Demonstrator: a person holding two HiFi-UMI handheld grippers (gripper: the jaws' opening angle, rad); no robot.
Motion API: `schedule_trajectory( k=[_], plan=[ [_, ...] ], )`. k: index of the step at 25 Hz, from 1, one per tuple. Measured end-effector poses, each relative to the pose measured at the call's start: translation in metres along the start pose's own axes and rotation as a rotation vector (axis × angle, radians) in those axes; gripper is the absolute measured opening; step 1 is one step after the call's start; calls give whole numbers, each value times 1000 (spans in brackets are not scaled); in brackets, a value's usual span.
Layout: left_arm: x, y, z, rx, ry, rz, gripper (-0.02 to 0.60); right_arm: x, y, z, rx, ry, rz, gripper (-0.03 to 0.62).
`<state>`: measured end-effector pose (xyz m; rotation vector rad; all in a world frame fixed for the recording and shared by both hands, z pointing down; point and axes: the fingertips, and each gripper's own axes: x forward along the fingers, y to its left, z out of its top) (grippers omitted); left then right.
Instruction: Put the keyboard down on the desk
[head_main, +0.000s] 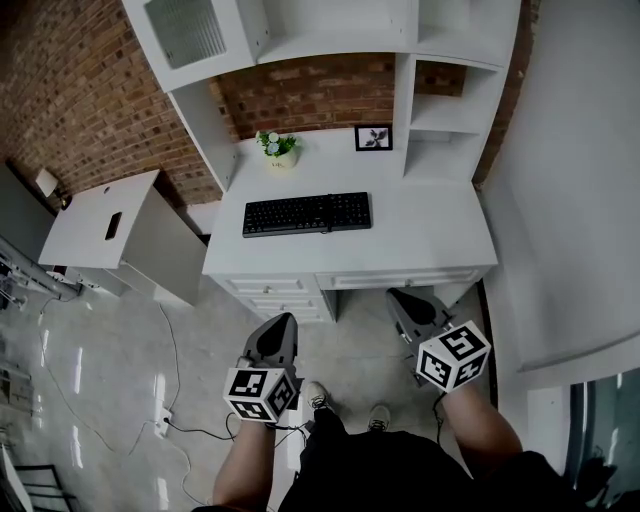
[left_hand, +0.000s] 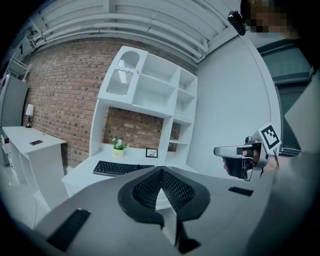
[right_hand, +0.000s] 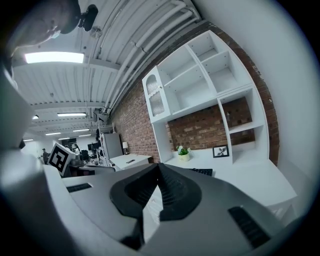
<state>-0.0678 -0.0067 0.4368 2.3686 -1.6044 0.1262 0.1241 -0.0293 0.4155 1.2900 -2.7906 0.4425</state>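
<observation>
One keyboard (head_main: 306, 213), black, flat and rectangular with rows of small keys, lies flat on the smooth white tabletop (head_main: 440, 235). Behind the keyboard stand one potted plant (head_main: 279, 148) in a pale round pot and one dark-framed picture (head_main: 373, 138), against a rough red brick wall (head_main: 320, 88). Two claws hang well in front of the keyboard, over the glossy floor (head_main: 110, 380). The left claw (head_main: 279, 322) and the right claw (head_main: 399, 298) each have their ribbed black pads pressed together on nothing.
</observation>
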Motion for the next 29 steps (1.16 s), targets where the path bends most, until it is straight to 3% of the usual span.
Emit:
schedule_trajectory(
  k=[29],
  plan=[
    [-13, -25, -2, -12, -39, 20, 18, -19, 2, -6, -14, 8, 37, 17]
  ],
)
